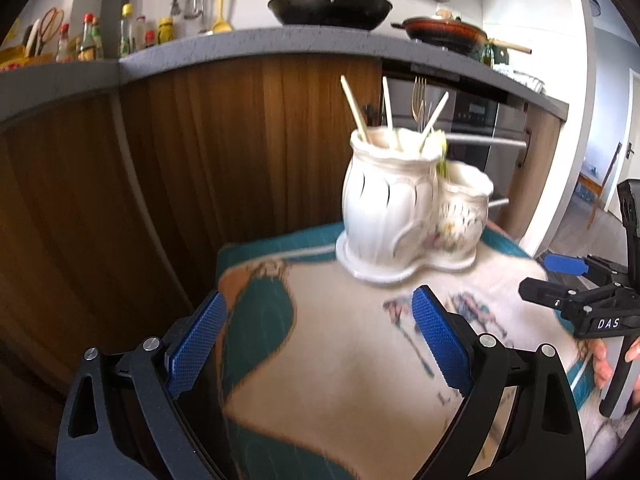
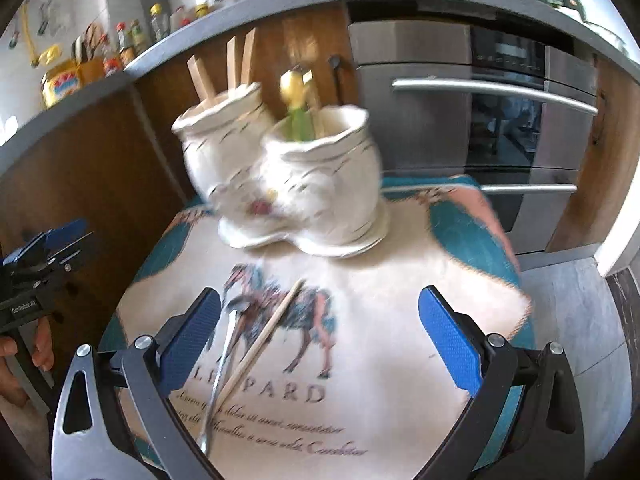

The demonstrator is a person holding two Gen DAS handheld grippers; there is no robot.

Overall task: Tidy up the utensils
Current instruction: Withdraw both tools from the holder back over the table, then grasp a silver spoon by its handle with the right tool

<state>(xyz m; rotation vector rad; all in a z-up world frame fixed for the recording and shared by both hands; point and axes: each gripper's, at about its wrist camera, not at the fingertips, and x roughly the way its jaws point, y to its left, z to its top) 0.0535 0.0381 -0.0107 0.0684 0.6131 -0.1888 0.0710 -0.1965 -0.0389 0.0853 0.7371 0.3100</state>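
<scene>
A white ceramic two-pot utensil holder (image 1: 404, 200) (image 2: 288, 184) stands at the far side of a small table covered by a horse-print cloth (image 2: 380, 360). Its taller pot holds chopsticks (image 1: 354, 108) and a fork (image 1: 419, 98). The lower pot holds a yellow-green handled piece (image 2: 296, 108). On the cloth a loose chopstick (image 2: 264, 340) lies crossed over a metal spoon (image 2: 222, 364). My right gripper (image 2: 320, 300) hovers open above them, its left pad nearest, touching neither. My left gripper (image 1: 320, 300) is open over bare cloth, short of the holder.
Wooden cabinet doors (image 1: 200, 160) and a steel oven (image 2: 500, 120) stand close behind the table. The grey counter (image 1: 240, 44) above carries a wok (image 1: 330, 8), a pan and bottles. Grey floor (image 2: 572, 320) shows past the table's right edge.
</scene>
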